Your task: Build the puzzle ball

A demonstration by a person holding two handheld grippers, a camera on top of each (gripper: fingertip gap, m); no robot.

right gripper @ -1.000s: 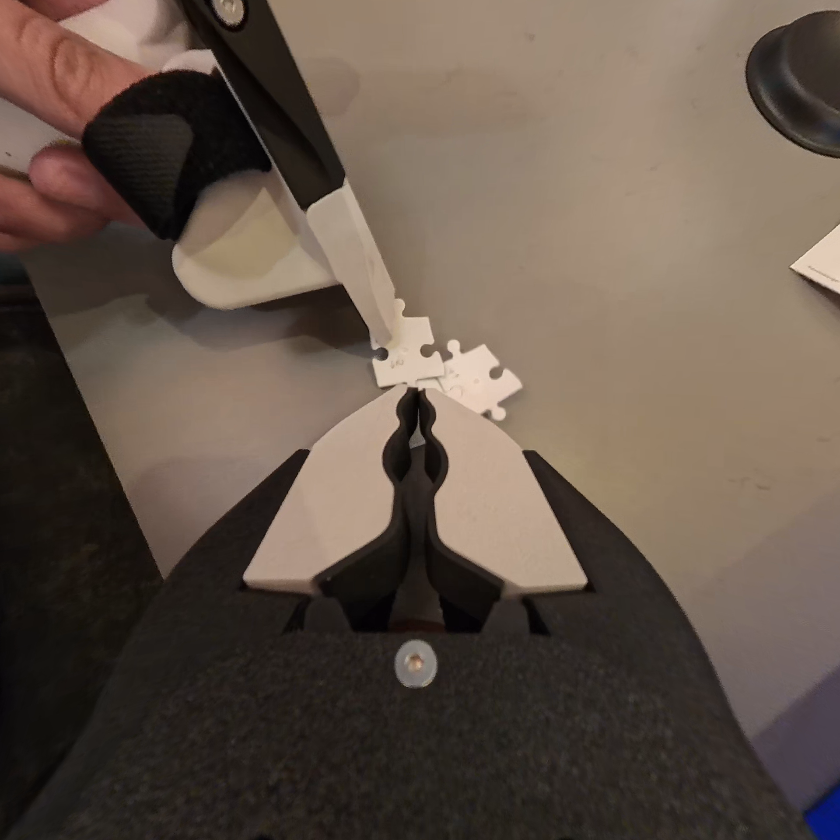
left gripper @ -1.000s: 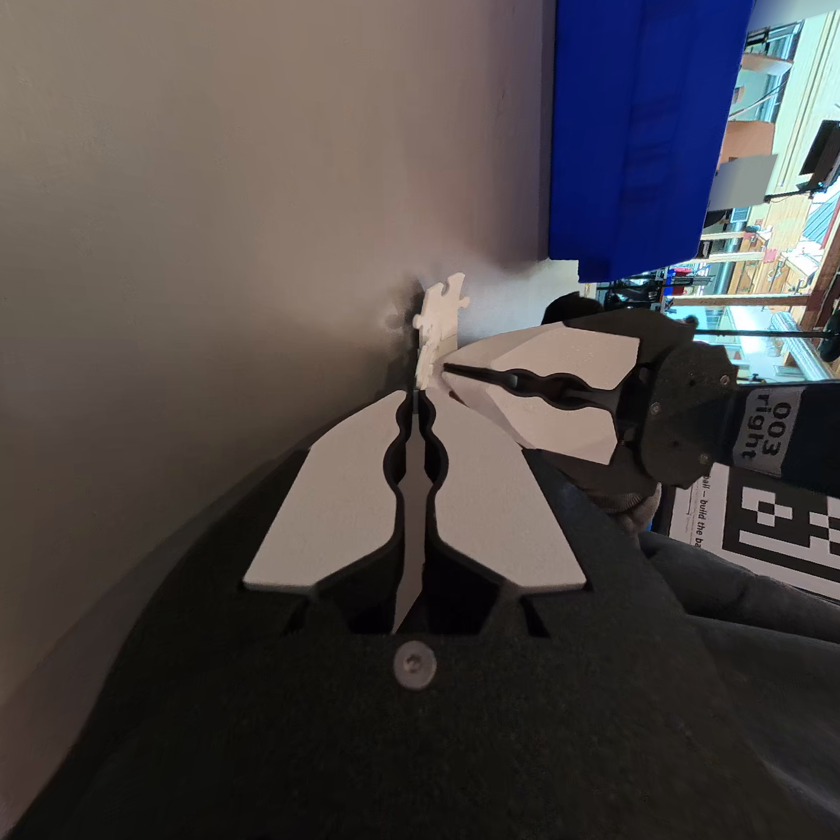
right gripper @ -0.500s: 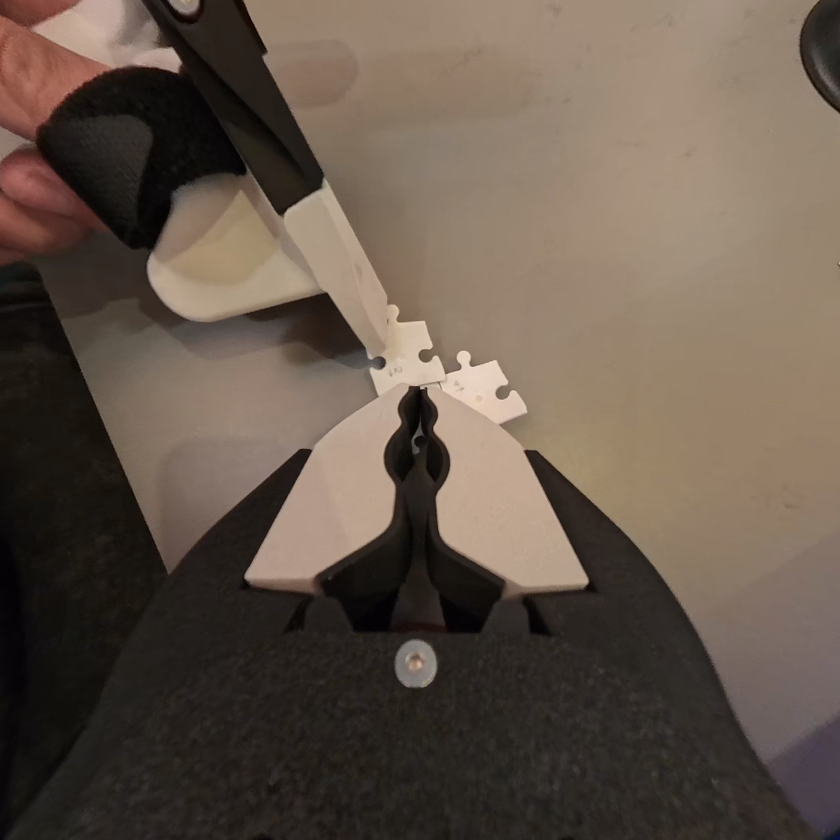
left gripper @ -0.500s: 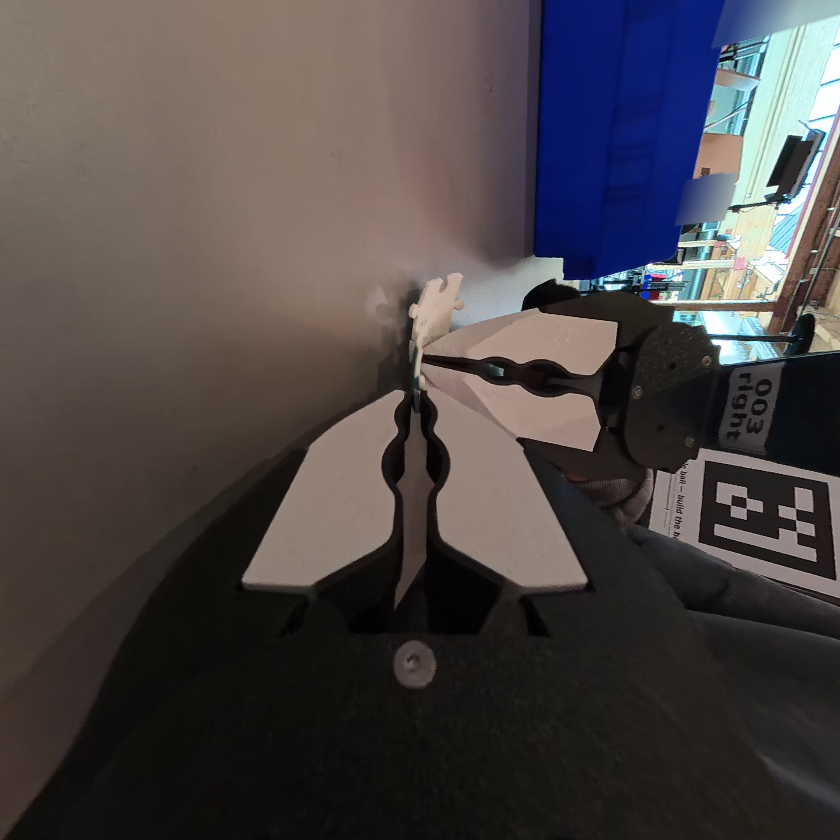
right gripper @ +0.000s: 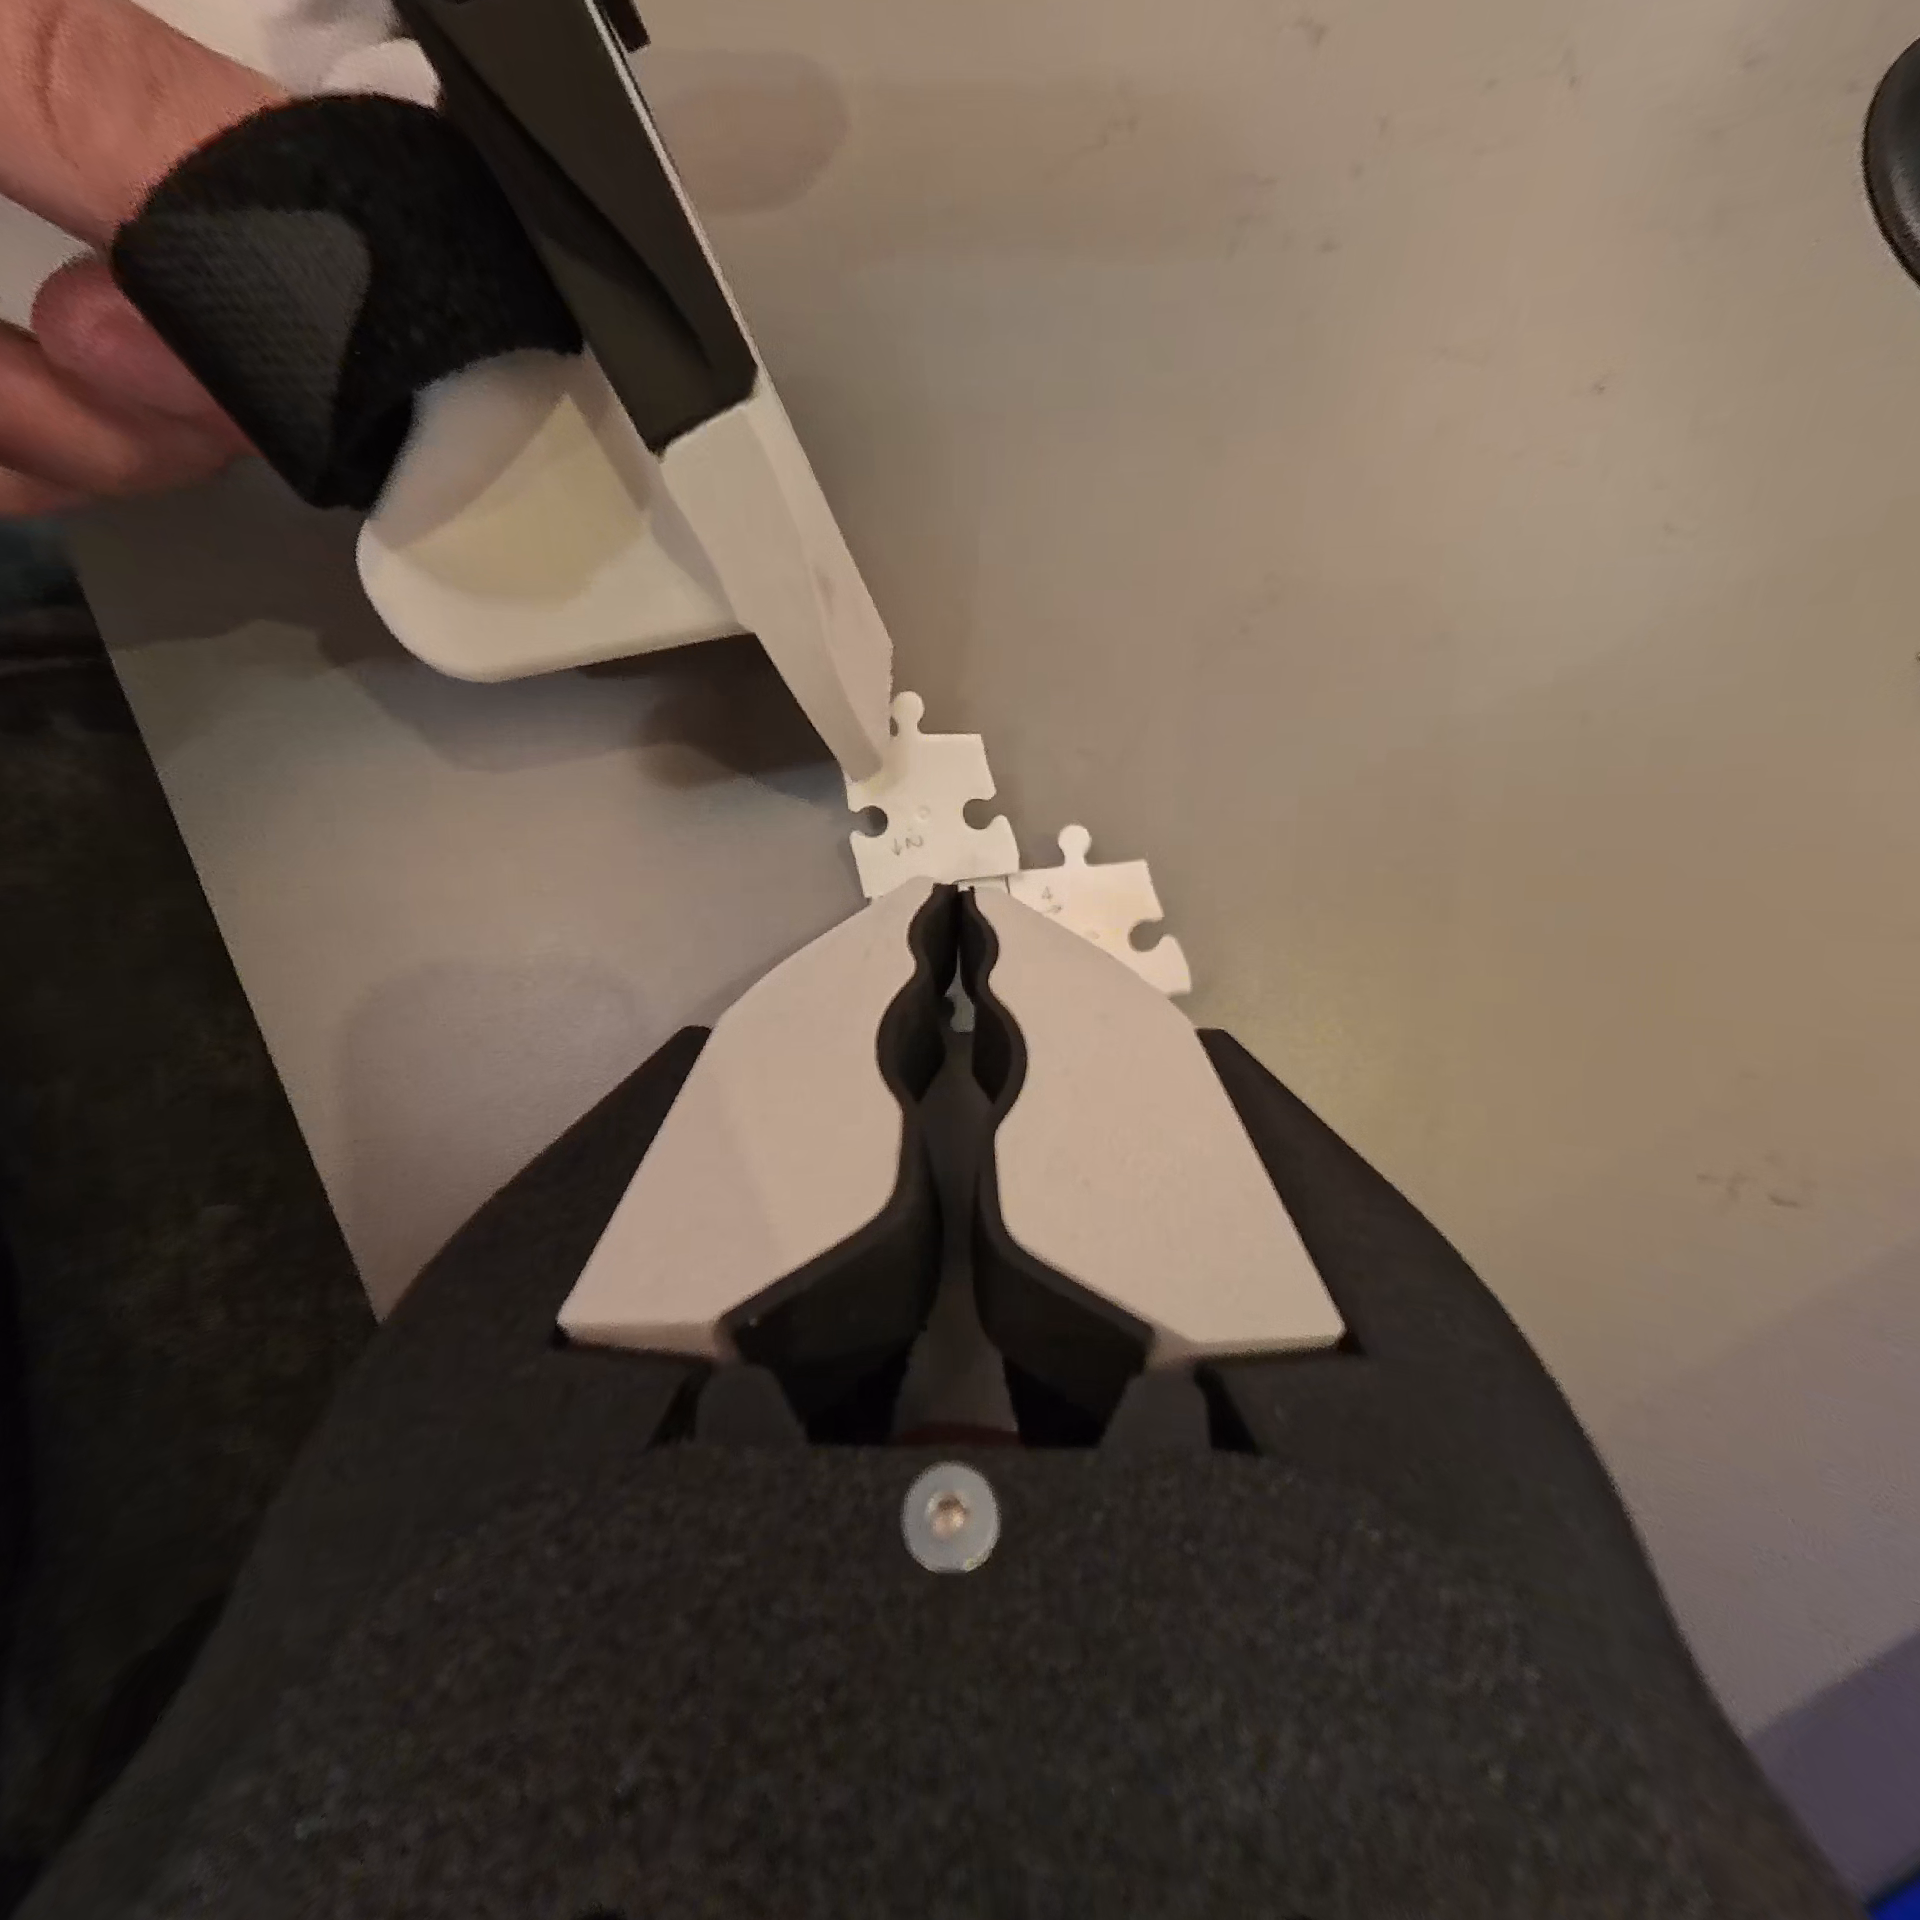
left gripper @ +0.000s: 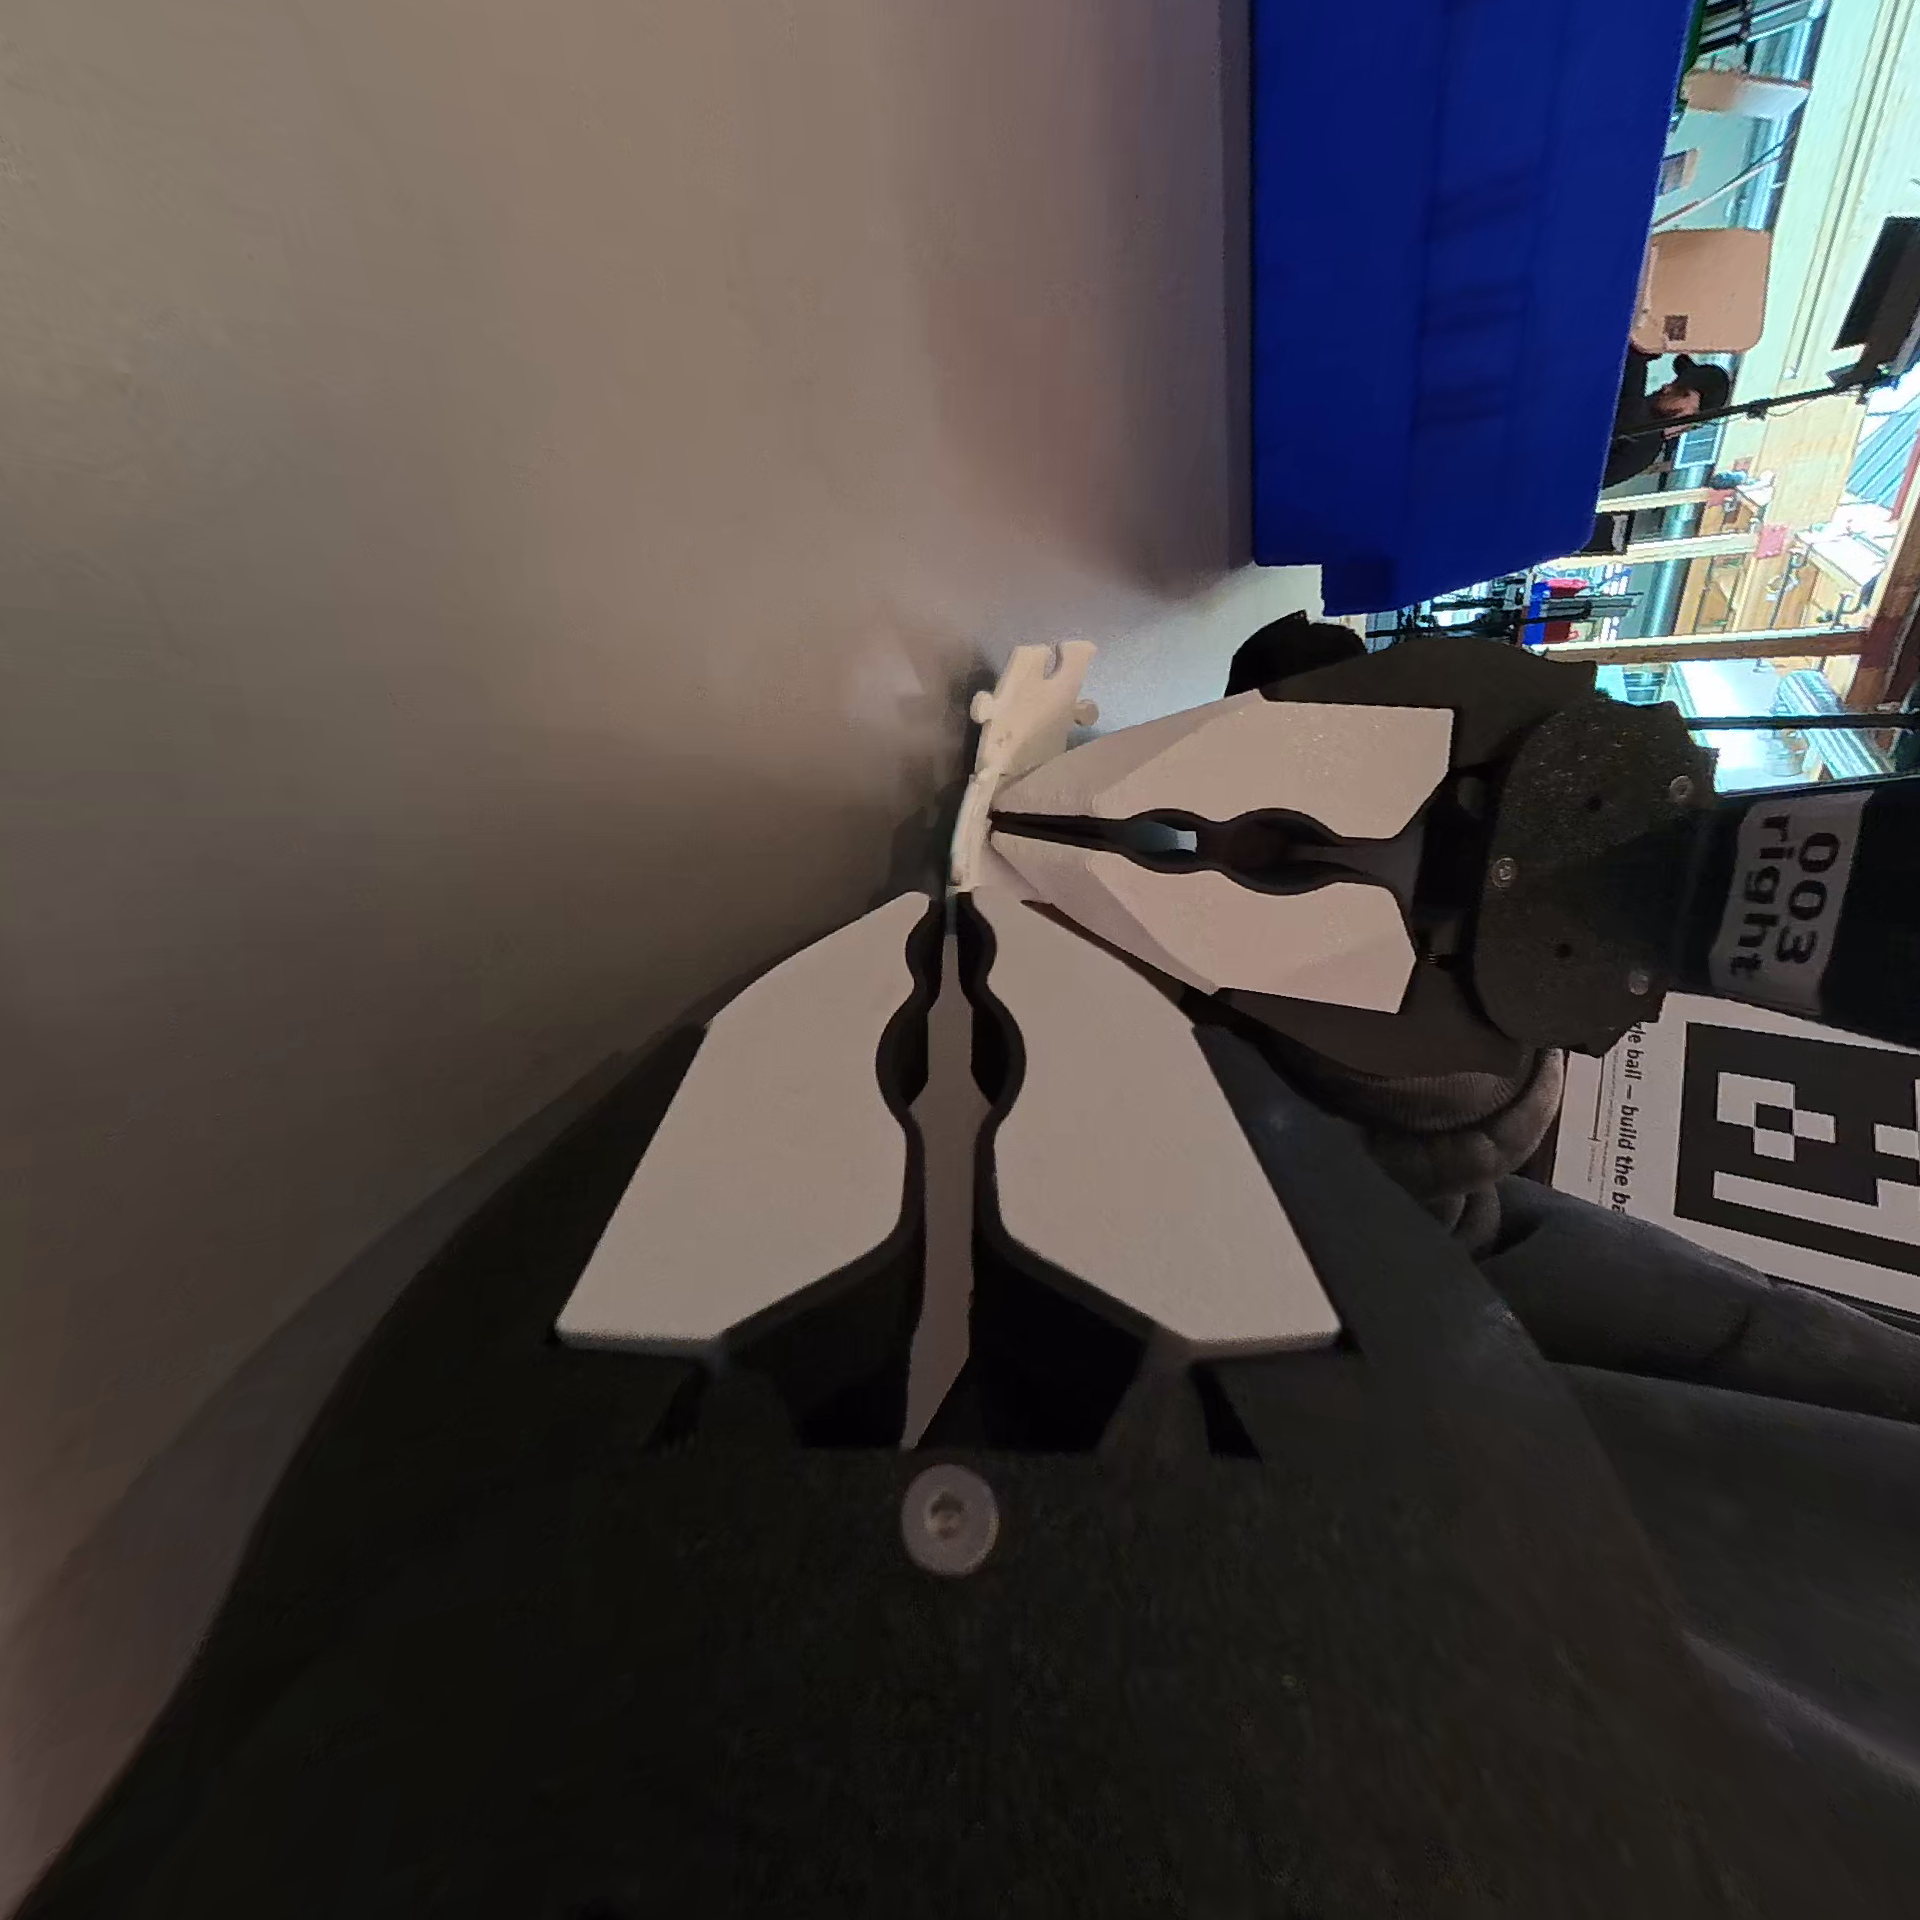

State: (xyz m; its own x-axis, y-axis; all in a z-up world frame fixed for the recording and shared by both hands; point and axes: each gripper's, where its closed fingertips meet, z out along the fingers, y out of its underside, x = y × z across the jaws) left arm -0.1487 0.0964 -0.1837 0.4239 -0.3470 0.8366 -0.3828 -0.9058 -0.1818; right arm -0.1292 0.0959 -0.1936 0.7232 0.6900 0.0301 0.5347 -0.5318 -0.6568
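In the right wrist view, my left gripper comes in from the upper left and is shut on one corner of a white puzzle piece, holding it above the grey table. My right gripper is shut with nothing between its pads, and its tips touch that piece's near edge. A second white puzzle piece lies edge to edge with the first, partly under my right finger; I cannot tell whether they interlock. In the left wrist view, my left gripper holds the piece edge-on, and the right gripper touches it from the right.
A blue bin stands on the far side of the table. A paper sheet with a black-and-white marker lies near the right gripper. A dark round object is at the table's right edge. A hand holds the left gripper. My left and right fingertips are right by each other.
The right gripper's tips have moved in against the held piece. The second piece has turned a little beside it. Both grippers stay shut and the left keeps its piece.
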